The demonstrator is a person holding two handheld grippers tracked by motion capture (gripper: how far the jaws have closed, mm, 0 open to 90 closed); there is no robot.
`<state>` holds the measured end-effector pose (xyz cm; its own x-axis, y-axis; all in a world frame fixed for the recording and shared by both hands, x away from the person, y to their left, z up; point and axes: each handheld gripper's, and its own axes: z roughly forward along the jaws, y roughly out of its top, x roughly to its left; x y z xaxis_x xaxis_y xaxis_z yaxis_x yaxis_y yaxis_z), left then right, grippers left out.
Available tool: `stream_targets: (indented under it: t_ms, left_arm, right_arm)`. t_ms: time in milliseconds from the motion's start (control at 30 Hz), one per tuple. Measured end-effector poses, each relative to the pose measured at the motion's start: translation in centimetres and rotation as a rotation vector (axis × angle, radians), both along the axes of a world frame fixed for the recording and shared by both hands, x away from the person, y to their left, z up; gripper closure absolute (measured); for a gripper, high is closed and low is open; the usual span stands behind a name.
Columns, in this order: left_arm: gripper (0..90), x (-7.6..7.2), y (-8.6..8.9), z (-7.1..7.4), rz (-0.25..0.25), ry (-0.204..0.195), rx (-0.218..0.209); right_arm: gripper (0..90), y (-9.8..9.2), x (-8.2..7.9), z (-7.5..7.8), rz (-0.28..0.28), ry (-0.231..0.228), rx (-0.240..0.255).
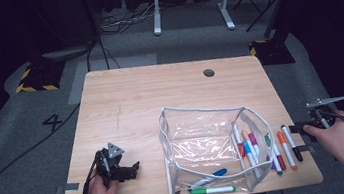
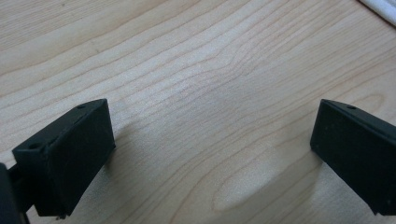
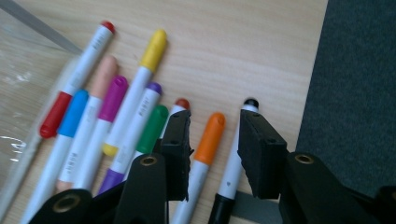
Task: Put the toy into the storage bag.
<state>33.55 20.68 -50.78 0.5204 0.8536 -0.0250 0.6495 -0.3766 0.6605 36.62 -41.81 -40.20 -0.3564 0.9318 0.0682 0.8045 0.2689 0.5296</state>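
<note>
Right gripper (image 3: 215, 140) first: I see it at the table's right edge in the high view, held over the row of markers lying outside the pouch. Its jaws stand part open with nothing pressed between them. In the right gripper view they straddle the orange-capped marker (image 3: 205, 151), which lies on the wood in the gap; I cannot make out either pad touching it. Just right of it lies the black-capped marker (image 3: 233, 163), partly under the right jaw, and a red-tipped marker (image 3: 181, 103) peeks out past the left jaw.

Further left in that view I count a green-capped marker (image 3: 152, 129), a purple one (image 3: 135, 135), a yellow one (image 3: 140, 79), a magenta one (image 3: 112, 100), a peach one (image 3: 102, 77), a blue one (image 3: 70, 116) and a red one (image 3: 70, 93), lying side by side, some touching. The red, blue and peach ones sit behind the clear plastic wall.

The clear pouch (image 1: 198, 123) stands open near the middle of the wooden table (image 1: 159, 88), with a green marker (image 1: 212, 190) and a blue marker (image 1: 211, 176) at its near end.

My left gripper (image 1: 129, 170) rests at the table's near left, well apart from the pouch. In the left gripper view its jaws are wide apart over bare wood, holding nothing.
</note>
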Motion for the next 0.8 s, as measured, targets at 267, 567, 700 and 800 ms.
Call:
stream_targets:
  t_ms: [267,567,700,800]
  left_arm:
    - [0.0,0.0,0.0,0.0,0.000,0.000,0.000]
    - [0.0,0.0,0.0,0.0,0.000,0.000,0.000]
    - [0.0,0.0,0.0,0.0,0.000,0.000,0.000]
    - [0.0,0.0,0.0,0.0,0.000,0.000,0.000]
  right_arm:
    - [65.6,-0.8,0.5,-3.7,-0.080,0.123,-0.047]
    - [72.7,-0.3,1.2,-6.0,-0.124,0.218,-0.086]
    - [76.8,-0.1,1.3,-6.2,-0.162,0.223,-0.065]
    - [76.8,0.0,1.4,-6.1,-0.168,0.222,-0.066]
